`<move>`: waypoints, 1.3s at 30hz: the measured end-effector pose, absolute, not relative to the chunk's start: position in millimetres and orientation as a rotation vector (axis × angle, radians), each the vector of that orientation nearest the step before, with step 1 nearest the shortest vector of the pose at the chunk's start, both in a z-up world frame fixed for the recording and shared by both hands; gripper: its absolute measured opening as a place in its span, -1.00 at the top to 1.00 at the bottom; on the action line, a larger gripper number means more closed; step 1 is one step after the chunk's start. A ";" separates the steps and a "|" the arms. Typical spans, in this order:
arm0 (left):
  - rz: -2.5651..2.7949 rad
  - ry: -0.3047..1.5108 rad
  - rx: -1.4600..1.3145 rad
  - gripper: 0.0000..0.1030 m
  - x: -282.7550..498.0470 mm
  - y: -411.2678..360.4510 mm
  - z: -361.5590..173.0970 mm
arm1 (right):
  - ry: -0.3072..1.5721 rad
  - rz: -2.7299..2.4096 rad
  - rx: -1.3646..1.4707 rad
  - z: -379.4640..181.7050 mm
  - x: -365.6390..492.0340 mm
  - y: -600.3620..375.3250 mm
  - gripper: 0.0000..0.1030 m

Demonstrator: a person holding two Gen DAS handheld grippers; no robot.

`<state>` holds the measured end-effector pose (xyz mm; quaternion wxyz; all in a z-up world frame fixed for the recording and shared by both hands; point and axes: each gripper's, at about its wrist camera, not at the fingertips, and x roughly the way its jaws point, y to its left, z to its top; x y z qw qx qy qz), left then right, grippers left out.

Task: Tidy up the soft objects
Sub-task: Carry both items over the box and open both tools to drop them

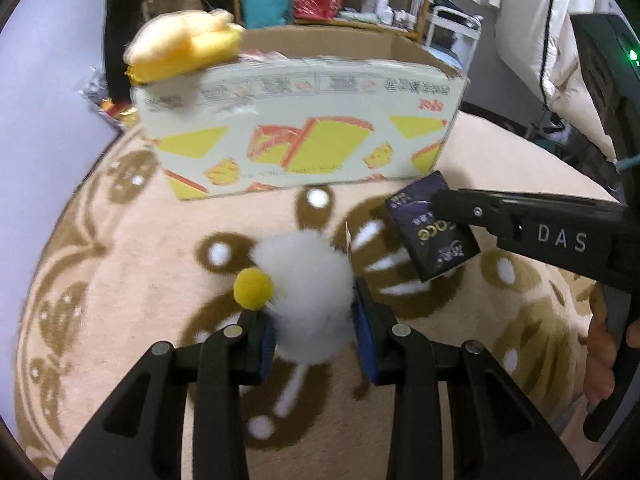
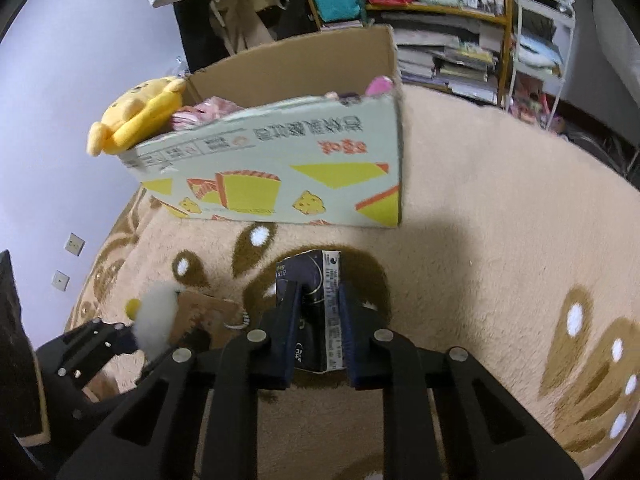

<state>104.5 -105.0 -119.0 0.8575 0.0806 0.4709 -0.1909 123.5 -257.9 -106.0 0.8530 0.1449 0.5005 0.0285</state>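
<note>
My left gripper (image 1: 314, 312) is shut on a white fluffy plush (image 1: 306, 292) with a yellow pompom (image 1: 253, 289), held above the rug. It also shows in the right wrist view (image 2: 157, 322), with a brown tag beside it. My right gripper (image 2: 319, 322) is shut on a dark tissue pack (image 2: 318, 312), seen in the left wrist view (image 1: 430, 226) too. An open printed cardboard box (image 1: 304, 136) stands ahead on the rug (image 2: 480, 208). A yellow plush (image 1: 180, 46) hangs over its left corner; pink soft items (image 2: 208, 110) lie inside.
Beige rug with brown patterns covers the floor. Behind the box are a wooden shelf (image 2: 448, 8) with books, bags and bottles, a white metal cart (image 2: 540, 40) and a lilac wall (image 2: 60, 100) at left. White bedding (image 1: 532, 20) is at right.
</note>
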 end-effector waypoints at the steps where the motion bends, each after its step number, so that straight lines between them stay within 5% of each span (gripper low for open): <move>1: -0.392 0.976 0.161 0.37 103.6 -103.9 -114.7 | 1.044 0.062 0.304 -102.6 122.8 -256.8 0.61; 26: -0.290 0.643 0.146 0.37 119.9 -90.7 24.6 | 0.669 0.044 0.200 31.8 111.7 -249.9 0.61; 39: -0.299 0.554 0.171 0.37 173.1 -125.9 55.9 | 0.631 -0.008 0.138 48.9 163.8 -261.9 0.61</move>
